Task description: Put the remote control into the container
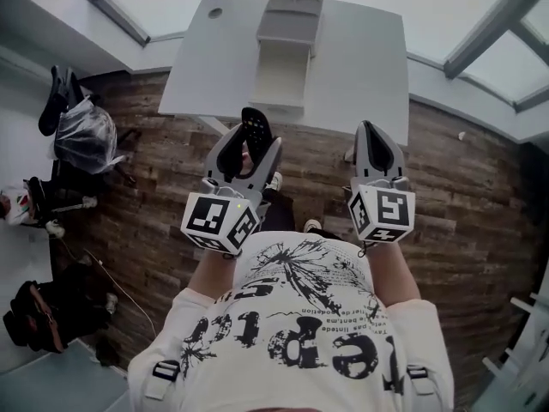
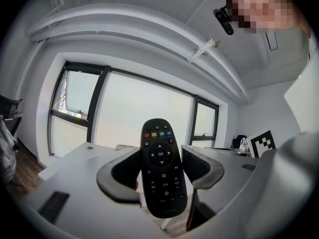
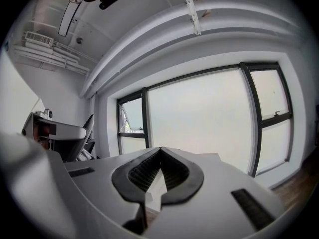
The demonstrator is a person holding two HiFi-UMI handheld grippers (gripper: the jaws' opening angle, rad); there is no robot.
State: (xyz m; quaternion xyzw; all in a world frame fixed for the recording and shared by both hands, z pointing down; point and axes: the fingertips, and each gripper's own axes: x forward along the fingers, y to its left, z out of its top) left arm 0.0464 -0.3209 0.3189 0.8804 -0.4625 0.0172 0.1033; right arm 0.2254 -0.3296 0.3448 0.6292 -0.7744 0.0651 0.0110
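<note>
A black remote control (image 1: 256, 129) (image 2: 161, 166) stands upright between the jaws of my left gripper (image 1: 250, 142) (image 2: 162, 159), which is shut on its lower half; its buttons face the camera in the left gripper view. A pale grey open container (image 1: 280, 74) lies on the white table (image 1: 360, 67) ahead, just beyond the remote's tip. Off to the right, my right gripper (image 1: 371, 137) (image 3: 160, 152) hangs over the floor short of the table's near edge, shut with nothing in it.
Both grippers are held over a wood-plank floor (image 1: 463, 187) in front of the table. A plastic bag (image 1: 84, 136) and dark bags (image 1: 39, 316) lie at the left. Window frames (image 1: 480, 33) run behind the table.
</note>
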